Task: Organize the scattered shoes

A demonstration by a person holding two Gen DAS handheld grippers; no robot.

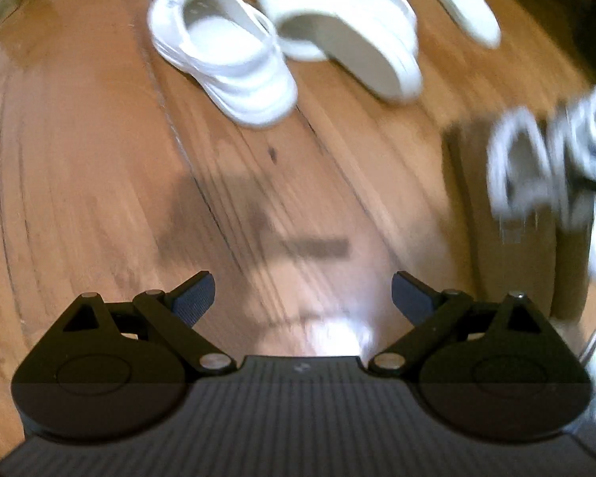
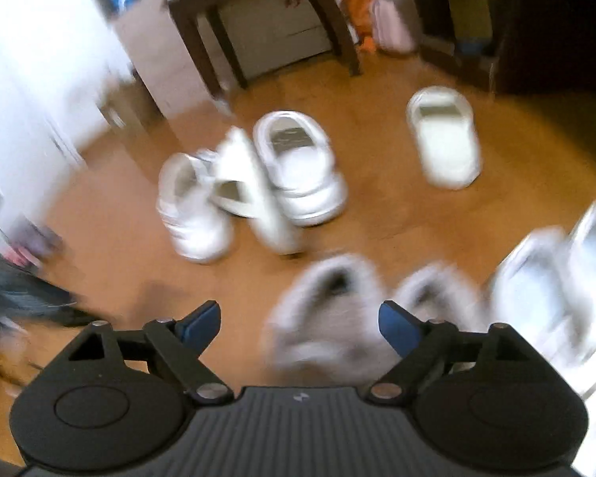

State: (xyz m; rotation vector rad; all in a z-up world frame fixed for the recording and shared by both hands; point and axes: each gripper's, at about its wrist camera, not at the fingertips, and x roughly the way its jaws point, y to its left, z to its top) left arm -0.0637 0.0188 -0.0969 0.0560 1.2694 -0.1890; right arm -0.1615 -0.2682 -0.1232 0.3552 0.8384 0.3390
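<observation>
shoes lie scattered on the wooden floor (image 2: 111, 222): a white clog (image 2: 190, 206), a tipped white slipper (image 2: 254, 194) leaning between it and a second clog (image 2: 302, 171), all three touching, and another white slipper (image 2: 445, 139) well apart to the right. nearer, blurred grey slippers (image 2: 329, 310) sit just ahead of the right gripper (image 2: 300, 324), whose jaws stand wide with nothing held. behind stands a dark desk (image 2: 258, 0). left gripper (image 1: 302, 298) hangs over bare floor, jaws wide, empty.
</observation>
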